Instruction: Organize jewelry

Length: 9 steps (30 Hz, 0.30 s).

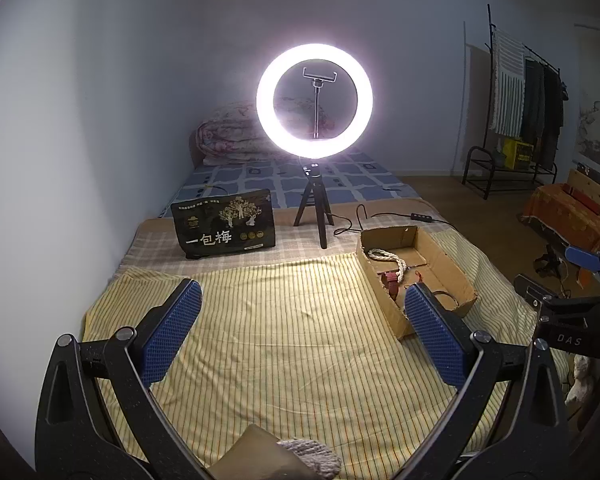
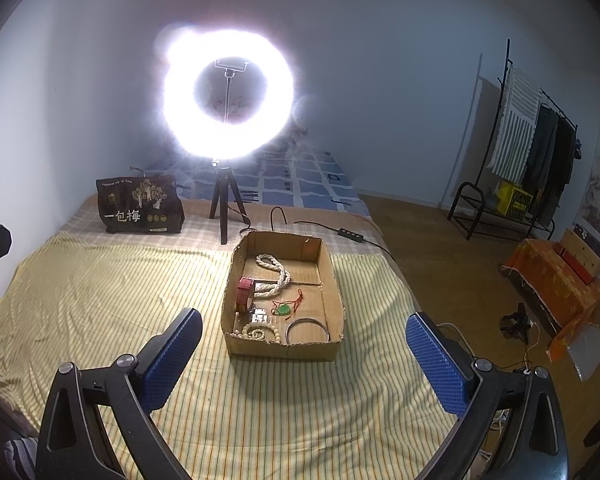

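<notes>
Tools [image 1: 302,334] [image 2: 304,354] spread; 1 box [image 2: 332,276], 1 bangle [image 2: 307,330].

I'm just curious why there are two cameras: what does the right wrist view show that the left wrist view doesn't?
Only the right wrist view looks down into the open cardboard box, showing the thin metal bangle, green pendant on red cord and small cream bead bracelet. Only the left wrist view shows the rolled floral quilt. Both show the white pearl necklace, glowing ring light and black snack bag.
</notes>
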### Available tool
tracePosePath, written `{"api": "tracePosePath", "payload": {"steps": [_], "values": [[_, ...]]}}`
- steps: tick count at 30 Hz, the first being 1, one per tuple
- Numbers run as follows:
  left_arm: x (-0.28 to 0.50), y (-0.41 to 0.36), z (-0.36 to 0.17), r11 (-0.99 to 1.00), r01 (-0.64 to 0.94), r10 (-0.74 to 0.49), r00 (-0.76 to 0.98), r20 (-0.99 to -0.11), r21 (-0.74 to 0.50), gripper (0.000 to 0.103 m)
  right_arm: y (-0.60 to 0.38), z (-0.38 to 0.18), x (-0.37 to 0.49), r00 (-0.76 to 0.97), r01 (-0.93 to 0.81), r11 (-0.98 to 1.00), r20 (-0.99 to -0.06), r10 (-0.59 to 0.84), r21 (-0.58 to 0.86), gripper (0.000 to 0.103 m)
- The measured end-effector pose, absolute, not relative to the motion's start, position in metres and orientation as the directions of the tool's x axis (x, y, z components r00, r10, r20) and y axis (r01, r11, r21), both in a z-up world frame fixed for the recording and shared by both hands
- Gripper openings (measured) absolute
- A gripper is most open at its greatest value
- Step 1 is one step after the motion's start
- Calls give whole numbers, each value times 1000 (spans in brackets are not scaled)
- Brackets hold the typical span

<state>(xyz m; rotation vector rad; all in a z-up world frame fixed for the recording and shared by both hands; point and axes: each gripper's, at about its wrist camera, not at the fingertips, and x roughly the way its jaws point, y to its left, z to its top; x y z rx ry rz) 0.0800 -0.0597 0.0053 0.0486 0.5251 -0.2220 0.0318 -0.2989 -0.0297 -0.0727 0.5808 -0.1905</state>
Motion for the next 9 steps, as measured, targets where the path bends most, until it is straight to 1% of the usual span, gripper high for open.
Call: {"api": "tracePosePath", "payload": {"steps": [9], "values": [[81,-59,3,976,216,-186,849,-494,4,103,-300,-35,35,810,163,979,-549,-204,-123,103]]}}
